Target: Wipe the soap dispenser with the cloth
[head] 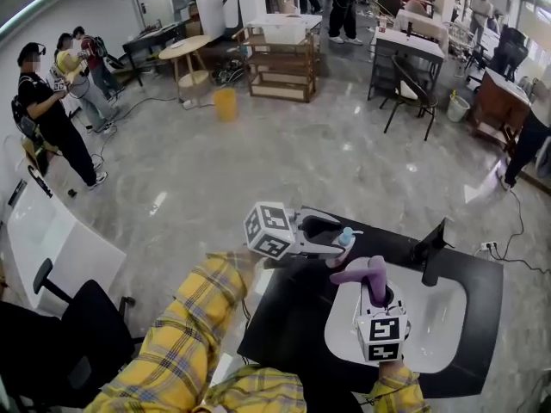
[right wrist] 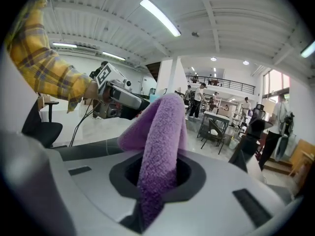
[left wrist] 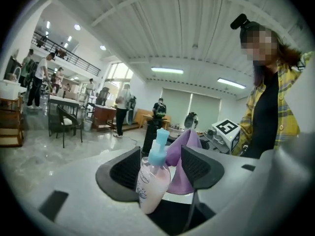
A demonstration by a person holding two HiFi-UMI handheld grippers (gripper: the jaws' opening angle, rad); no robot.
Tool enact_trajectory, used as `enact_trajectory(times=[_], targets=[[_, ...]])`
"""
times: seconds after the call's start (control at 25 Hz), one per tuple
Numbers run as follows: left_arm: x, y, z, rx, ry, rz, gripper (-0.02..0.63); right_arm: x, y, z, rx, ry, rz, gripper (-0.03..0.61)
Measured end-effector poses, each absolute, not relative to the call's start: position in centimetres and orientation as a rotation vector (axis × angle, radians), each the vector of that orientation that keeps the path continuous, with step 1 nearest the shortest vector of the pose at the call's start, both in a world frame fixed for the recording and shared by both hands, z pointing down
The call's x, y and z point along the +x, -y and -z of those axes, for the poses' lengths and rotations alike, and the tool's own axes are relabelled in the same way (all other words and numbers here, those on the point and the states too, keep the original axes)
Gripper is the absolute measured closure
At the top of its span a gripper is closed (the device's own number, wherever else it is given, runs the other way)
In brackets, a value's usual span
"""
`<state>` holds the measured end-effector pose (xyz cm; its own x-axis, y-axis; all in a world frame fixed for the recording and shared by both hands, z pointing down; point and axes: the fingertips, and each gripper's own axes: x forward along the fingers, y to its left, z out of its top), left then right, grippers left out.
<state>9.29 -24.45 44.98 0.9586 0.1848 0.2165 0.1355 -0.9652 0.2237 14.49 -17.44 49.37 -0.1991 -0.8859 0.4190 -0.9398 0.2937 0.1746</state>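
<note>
The soap dispenser (left wrist: 153,181) is seen only in part, its base cut off by the body of the left gripper (left wrist: 160,167). Whether it rests on the black table (head: 469,269) cannot be told, and it is framed between fingers that stand apart, with a gap at one side. The purple cloth (right wrist: 162,132), its lower end hidden, is clamped upright in the fingers of the right gripper (right wrist: 158,173), which is pointed away over a white basin (head: 443,317) while the left gripper is held roughly level, pointed right, with the cloth just beside the dispenser.
</note>
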Motion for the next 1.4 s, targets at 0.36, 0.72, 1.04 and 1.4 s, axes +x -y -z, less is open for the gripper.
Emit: enact_trajectory(times=[0.36,0.72,1.04,1.4], targets=[[10.6,24.9,-45.5,2.852,-0.508,-0.432,0.379,16.1,14.8,-49.2,1.698,2.065,-0.193,0.541],[12.1,23.8,-45.9,2.877,-0.718,-0.527,0.386,16.8,14.0,-49.8,1.729,2.029,-0.218,0.541],[12.0,23.8,-46.0,2.945,-0.628,-0.502,0.486,16.4,14.4,-49.6,1.728,2.056,-0.229,0.541],[12.2,24.7,-46.1,2.972,-0.187,-0.533,0.488,14.4,15.5,-50.2,1.655,2.125,-0.24,0.541]])
